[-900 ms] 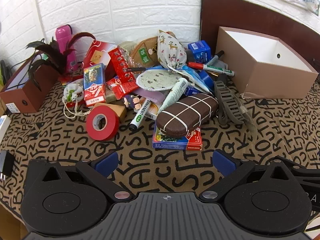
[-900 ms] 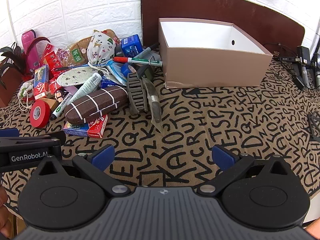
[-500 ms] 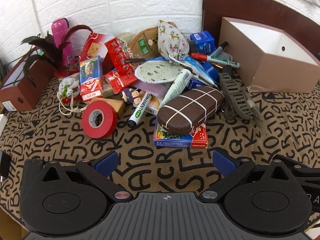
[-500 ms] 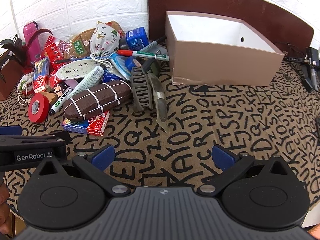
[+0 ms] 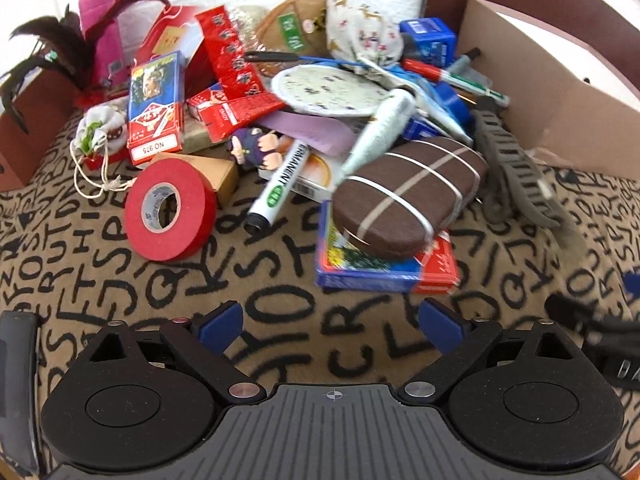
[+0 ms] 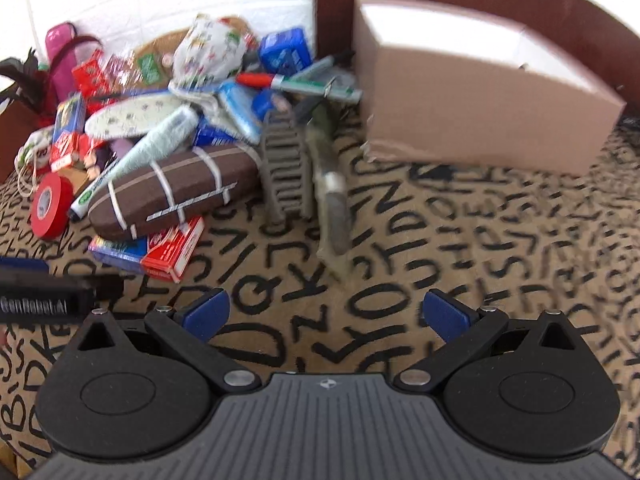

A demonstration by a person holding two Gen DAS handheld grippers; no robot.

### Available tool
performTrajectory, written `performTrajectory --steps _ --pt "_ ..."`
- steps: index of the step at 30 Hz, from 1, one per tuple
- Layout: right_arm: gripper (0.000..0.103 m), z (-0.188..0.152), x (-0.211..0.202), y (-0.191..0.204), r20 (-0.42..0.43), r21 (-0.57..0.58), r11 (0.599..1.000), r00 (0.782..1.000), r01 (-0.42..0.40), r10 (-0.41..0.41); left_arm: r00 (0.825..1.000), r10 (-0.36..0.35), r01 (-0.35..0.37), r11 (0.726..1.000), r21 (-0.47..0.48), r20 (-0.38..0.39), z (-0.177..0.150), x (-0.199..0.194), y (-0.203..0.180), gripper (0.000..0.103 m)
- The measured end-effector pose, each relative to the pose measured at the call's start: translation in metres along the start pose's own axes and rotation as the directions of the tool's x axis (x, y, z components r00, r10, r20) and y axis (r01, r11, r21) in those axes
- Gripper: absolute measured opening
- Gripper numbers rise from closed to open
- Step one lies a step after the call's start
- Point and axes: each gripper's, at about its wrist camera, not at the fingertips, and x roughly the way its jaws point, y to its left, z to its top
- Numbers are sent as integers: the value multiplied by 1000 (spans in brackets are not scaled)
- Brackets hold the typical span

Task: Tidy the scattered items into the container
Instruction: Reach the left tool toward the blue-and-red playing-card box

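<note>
Left wrist view: left gripper [image 5: 331,322] spread wide, nothing between its jaws, above the lettered cloth [image 5: 120,280]. Brown glasses case [image 5: 408,196] lies just ahead on a blue card box [image 5: 384,268]; red tape roll [image 5: 170,210] left of the case; cardboard box [image 5: 560,92] far right of it.

Right wrist view: right gripper [image 6: 326,316] released, empty. Box [image 6: 480,112] stands right of the case [image 6: 172,192]; grey hair claw [image 6: 286,164] between them.

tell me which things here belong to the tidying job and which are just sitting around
Job:
- cardboard box, the container
- brown striped case
- red tape roll
- permanent marker
- grey hair claw
- card box

Just around:
- lettered tablecloth
- feathered brown box
- pink bottle
</note>
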Motion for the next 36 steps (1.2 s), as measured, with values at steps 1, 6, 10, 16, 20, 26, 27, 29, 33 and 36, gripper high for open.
performTrajectory --steps 1,6,10,16,20,26,27,29,33,36 --pt "101 -1 5 1 -14 -2 1000 1000 -26 26 1000 -11 11 1000 -6 -3 2 3 3 98" --pt "93 -4 21 13 -44 -37 986 986 -165 163 994 -107 106 993 -44 -22 9 16 19 86" --pt "88 -2 26 28 -17 -112 973 980 -199 199 985 -171 171 985 -13 -25 16 18 19 77" --pt "79 6 32 42 -17 -195 950 969 -245 246 982 -187 187 981 49 -13 19 10 17 72" --pt "75 10 38 46 -10 -212 940 963 -267 271 973 -228 229 973 30 -24 26 18 28 86" --pt "64 16 40 56 -8 -260 925 959 -276 284 947 -320 321 946 41 -27 33 19 25 88" --pt "64 15 39 55 -11 -258 921 954 -292 300 948 -317 317 946 67 -20 32 17 24 89" --pt "64 15 40 54 -18 -258 915 949 -309 315 958 -285 286 953 103 -30 32 23 21 89" --pt "57 14 43 60 16 -325 905 955 -274 295 938 -341 344 937 57 -65 38 41 25 88" --pt "45 11 38 64 38 -373 889 953 -264 300 937 -344 348 935 75 -59 36 37 21 76"
